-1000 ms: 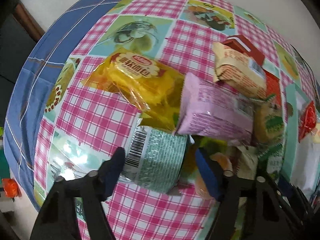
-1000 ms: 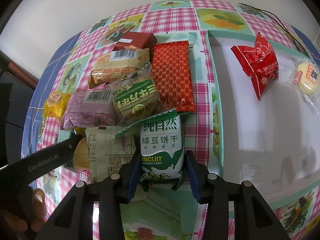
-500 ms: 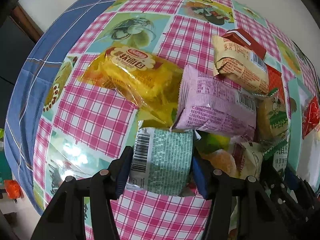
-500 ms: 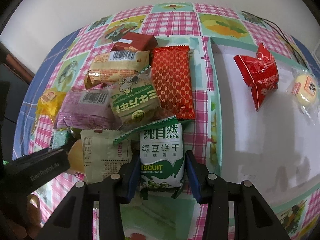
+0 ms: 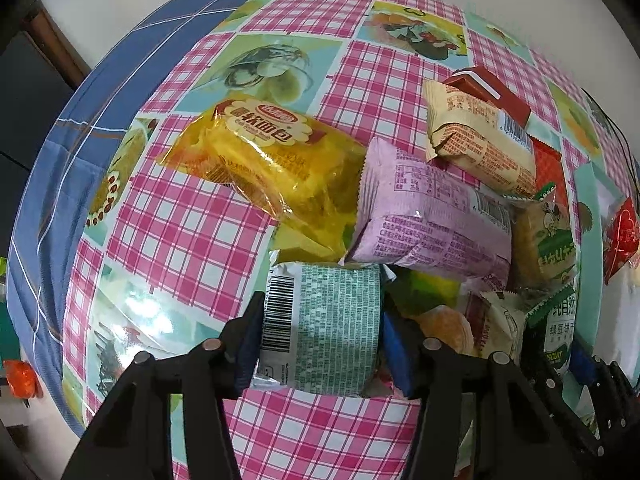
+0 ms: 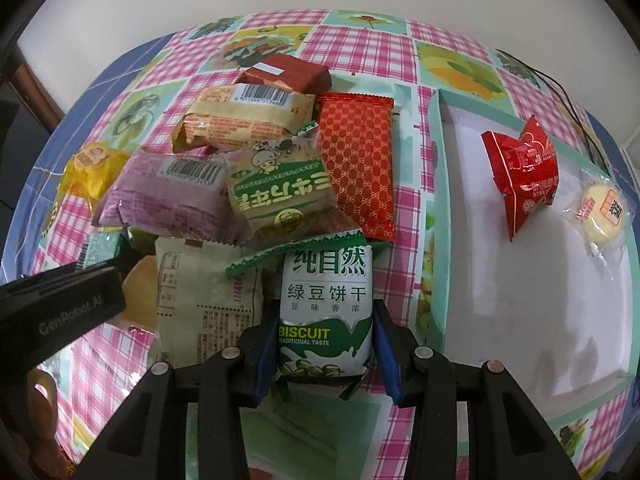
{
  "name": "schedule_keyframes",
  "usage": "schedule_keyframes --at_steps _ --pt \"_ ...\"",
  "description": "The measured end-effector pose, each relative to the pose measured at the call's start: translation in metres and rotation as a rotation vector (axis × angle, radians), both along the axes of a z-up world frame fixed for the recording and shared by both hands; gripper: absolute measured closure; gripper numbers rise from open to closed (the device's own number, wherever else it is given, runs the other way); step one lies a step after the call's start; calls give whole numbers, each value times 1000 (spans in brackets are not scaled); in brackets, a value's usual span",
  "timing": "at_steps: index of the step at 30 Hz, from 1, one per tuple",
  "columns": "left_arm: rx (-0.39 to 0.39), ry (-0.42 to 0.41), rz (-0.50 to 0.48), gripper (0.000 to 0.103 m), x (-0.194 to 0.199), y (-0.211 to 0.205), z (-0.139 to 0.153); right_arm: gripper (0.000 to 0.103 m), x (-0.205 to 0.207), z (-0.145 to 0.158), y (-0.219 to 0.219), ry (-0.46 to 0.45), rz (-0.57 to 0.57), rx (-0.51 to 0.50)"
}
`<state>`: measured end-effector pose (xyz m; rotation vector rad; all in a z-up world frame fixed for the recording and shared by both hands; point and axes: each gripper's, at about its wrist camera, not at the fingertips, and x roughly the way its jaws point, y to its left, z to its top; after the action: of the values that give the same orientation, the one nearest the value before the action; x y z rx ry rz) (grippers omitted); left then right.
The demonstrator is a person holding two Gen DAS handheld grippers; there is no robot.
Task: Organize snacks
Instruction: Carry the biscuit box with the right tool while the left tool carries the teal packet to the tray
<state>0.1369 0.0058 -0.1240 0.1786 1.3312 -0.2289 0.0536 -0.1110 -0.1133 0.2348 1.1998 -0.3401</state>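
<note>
Both grippers clamped on light, crinkly snack packets.
Left gripper grips teal wrapper; right gripper grips mung-bean biscuit pack mid-body; contents likely crushable.

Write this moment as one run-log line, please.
left gripper: shut on teal packet | right gripper: shut on green biscuit pack | tray: two snacks

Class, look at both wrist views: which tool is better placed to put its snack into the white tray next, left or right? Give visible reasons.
Probably the right tool. It grips the green biscuit packet directly beside the white tray. The left tool holds its teal packet on the pile's far side.
</note>
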Motion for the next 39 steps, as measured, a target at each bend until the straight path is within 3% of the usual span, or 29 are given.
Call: schedule_keyframes --at_steps 6,13,29,39 --pt "3 11 5 51 -2 -4 4 61 -8 3 -4 -12 -26 19" --pt "-31 22 24 51 -2 1 16 61 -17 19 -17 -66 -72 115" --pt "-156 -203 38 51 -19 18 109 61 -38 101 -10 -268 -61 126" --pt "-169 -220 36 51 -29 14 119 61 -45 96 -16 -243 -76 139"
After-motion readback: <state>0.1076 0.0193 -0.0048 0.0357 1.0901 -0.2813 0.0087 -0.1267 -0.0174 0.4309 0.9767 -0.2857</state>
